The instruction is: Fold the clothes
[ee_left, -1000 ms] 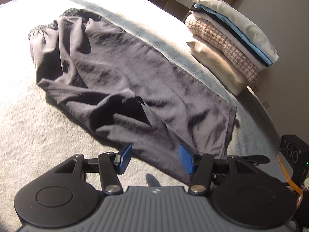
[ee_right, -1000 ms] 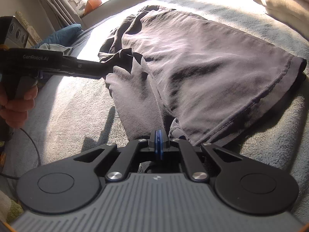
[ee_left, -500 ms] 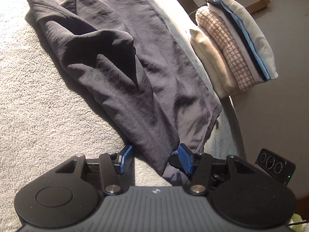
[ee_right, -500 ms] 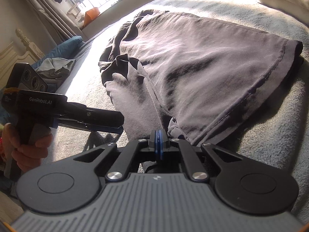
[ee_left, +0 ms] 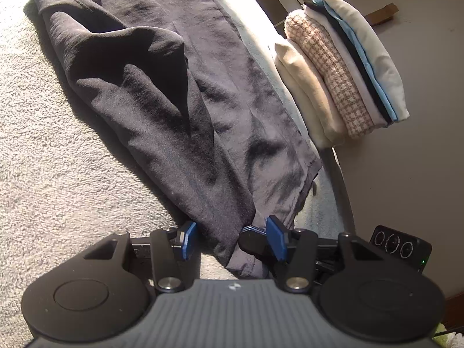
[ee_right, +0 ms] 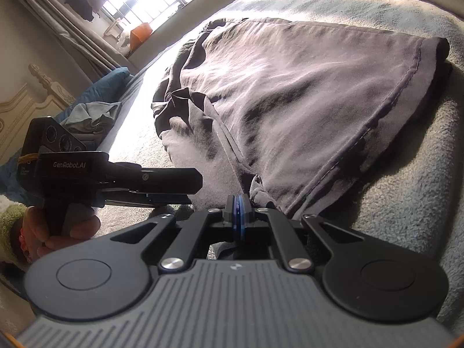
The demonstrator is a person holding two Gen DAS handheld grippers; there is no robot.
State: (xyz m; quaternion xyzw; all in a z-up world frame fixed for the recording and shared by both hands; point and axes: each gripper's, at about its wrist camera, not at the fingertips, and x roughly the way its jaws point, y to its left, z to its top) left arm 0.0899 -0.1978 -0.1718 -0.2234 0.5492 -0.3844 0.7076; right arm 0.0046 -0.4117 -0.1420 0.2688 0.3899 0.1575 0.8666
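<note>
A dark grey garment [ee_left: 162, 92] lies spread and creased on the fuzzy bed cover [ee_left: 52, 156], its near hem corner toward me. That corner sits between the blue pads of my left gripper [ee_left: 230, 240], whose jaws are closing with a gap still showing on both sides of the cloth. My right gripper [ee_right: 238, 217] is shut, pads together on the garment's [ee_right: 304, 92] hem corner; its black tip [ee_left: 250, 233] shows in the left wrist view just inside the left gripper's right pad. In the right wrist view the left gripper [ee_right: 188, 192] comes in low from the left.
A stack of folded clothes [ee_left: 342, 66] stands at the bed's right edge beside the garment. A person's hand [ee_right: 69, 226] in a green sleeve holds the left gripper's handle. A blue pillow and loose grey cloth [ee_right: 95, 113] lie far left by the headboard and window.
My left gripper has come down to the garment's near hem and its jaws have narrowed around the corner. The right gripper has stayed shut in place.
</note>
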